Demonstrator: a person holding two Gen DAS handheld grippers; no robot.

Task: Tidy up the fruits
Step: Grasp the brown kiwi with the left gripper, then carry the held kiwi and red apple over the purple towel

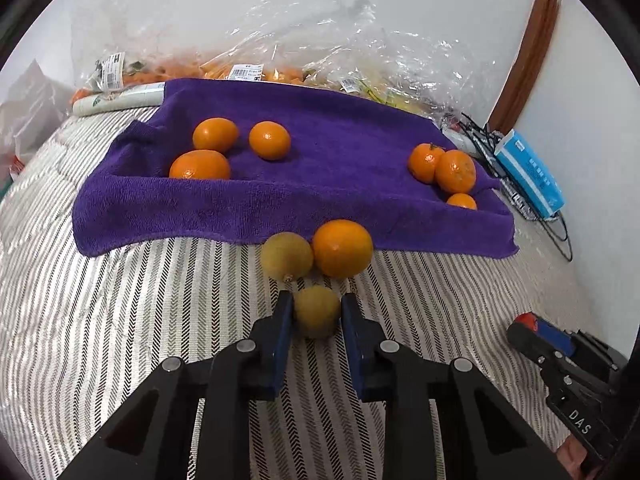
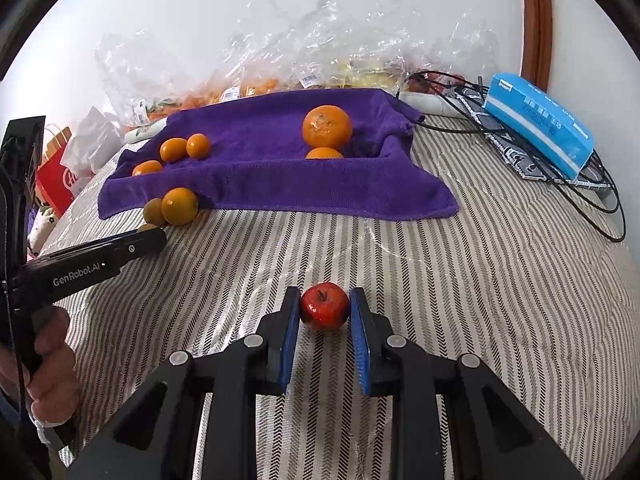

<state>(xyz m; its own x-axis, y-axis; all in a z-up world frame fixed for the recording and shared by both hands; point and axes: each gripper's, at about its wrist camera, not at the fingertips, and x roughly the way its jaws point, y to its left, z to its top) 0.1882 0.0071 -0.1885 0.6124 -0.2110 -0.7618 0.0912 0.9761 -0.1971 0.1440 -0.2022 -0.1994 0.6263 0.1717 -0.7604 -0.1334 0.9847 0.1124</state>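
Two grippers are loaded in front of the purple towel (image 1: 320, 184). Left gripper (image 1: 316, 312) pinches a small yellow-green fruit (image 1: 317, 310) just short of the towel's near edge; lifting carelessly could knock the neighbouring green fruit (image 1: 286, 255) and orange (image 1: 342, 248) rolling. Right gripper (image 2: 325, 308), well back from the towel, clamps a small red apple-like fruit (image 2: 324, 306); round, glossy skin could slip free.

We see bright, even daylight; only soft shadows under fruit near purple towel (image 1: 328, 184). Glare on crinkled plastic bags (image 1: 320, 40) behind towel. Strong fisheye bending, dark corners around both views. Centre sharp, edges far from towel slightly soft.
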